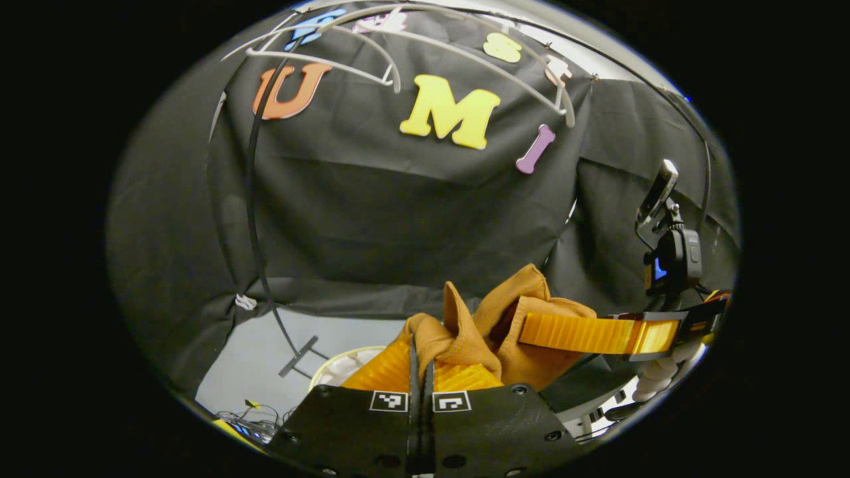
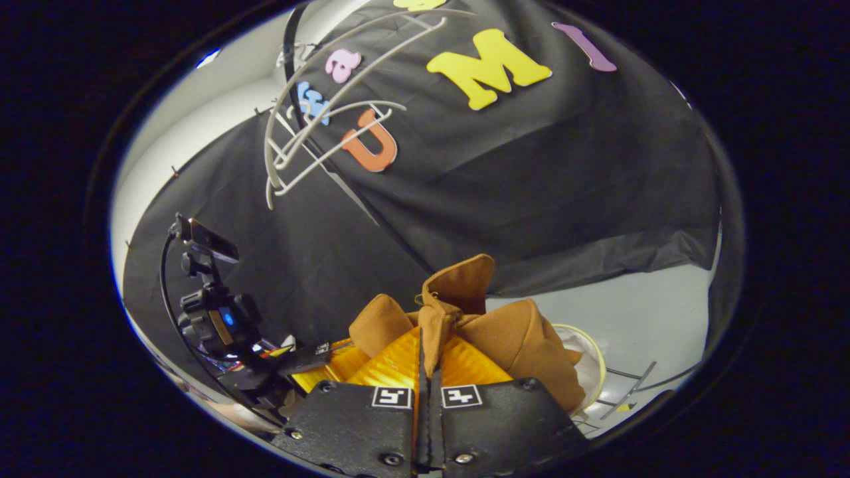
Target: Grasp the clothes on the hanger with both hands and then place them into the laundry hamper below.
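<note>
A brown garment [image 1: 505,332] bunches up between the two grippers. My left gripper [image 1: 421,375] is shut on a fold of the cloth, its orange fingers [image 1: 388,372] pressed together around it. In the right gripper view my right gripper [image 2: 425,362] is likewise shut on the brown garment [image 2: 505,338]. The right gripper's orange finger [image 1: 591,332] reaches into the cloth from the right in the left gripper view. White bare hangers [image 1: 465,56] hang overhead on the rack, also seen as white hangers [image 2: 319,126]. The pale round rim of the laundry hamper [image 1: 345,362] lies below the cloth, and the hamper rim [image 2: 594,365] shows beside the garment.
A black rack pole [image 1: 255,219] runs down to a foot on the grey floor [image 1: 265,358]. Cables lie at the lower left [image 1: 255,418]. A small camera on a mount [image 1: 667,245] rides the right gripper, and one on the left gripper [image 2: 212,305].
</note>
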The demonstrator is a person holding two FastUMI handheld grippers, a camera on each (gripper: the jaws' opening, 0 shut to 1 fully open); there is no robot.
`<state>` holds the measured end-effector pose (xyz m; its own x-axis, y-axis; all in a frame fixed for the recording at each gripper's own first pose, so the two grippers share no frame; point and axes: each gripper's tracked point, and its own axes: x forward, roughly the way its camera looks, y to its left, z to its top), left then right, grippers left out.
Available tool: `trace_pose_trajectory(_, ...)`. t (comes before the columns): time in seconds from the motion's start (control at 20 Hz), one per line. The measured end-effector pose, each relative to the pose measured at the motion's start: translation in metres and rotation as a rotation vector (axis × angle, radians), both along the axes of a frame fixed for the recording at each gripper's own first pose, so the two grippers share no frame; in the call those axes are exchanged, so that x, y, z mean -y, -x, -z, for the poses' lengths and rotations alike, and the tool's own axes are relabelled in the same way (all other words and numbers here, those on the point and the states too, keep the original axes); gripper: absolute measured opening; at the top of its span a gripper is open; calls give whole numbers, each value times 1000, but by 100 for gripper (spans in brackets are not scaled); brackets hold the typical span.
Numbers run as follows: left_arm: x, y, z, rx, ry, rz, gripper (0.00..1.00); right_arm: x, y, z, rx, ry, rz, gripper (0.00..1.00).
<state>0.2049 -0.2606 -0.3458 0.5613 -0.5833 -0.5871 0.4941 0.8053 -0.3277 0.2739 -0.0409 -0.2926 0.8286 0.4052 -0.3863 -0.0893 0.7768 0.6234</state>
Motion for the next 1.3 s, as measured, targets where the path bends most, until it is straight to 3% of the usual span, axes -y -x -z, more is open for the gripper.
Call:
trace_pose_trajectory(0.4, -28, 55, 101, -228, -135, 9, 0, -9, 29, 127, -289, 157, -29, 4)
trace_pose_trajectory(0.6, -35, 75, 131, -320, -195, 9, 0, -20, 47, 155, -431, 221, -35, 4)
trace_pose_trajectory(0.8, -39, 90, 139, -381, -280, 15, 0, -30, 47, 163, -499, 269, -46, 4)
trace_pose_trajectory(1.2, -47, 94, 149, -395, -338, 20, 0, -25, 47, 167, -527, 332, -29, 4)
trace_pose_trajectory(1.25, -50, 95, 148, -399, -343, 10, 1, -23, 50, 167, -530, 334, -28, 4)
trace_pose_trajectory(1.3, -50, 96, 148, -409, -337, 4, 10, -21, 51, 167, -535, 338, -23, 4)
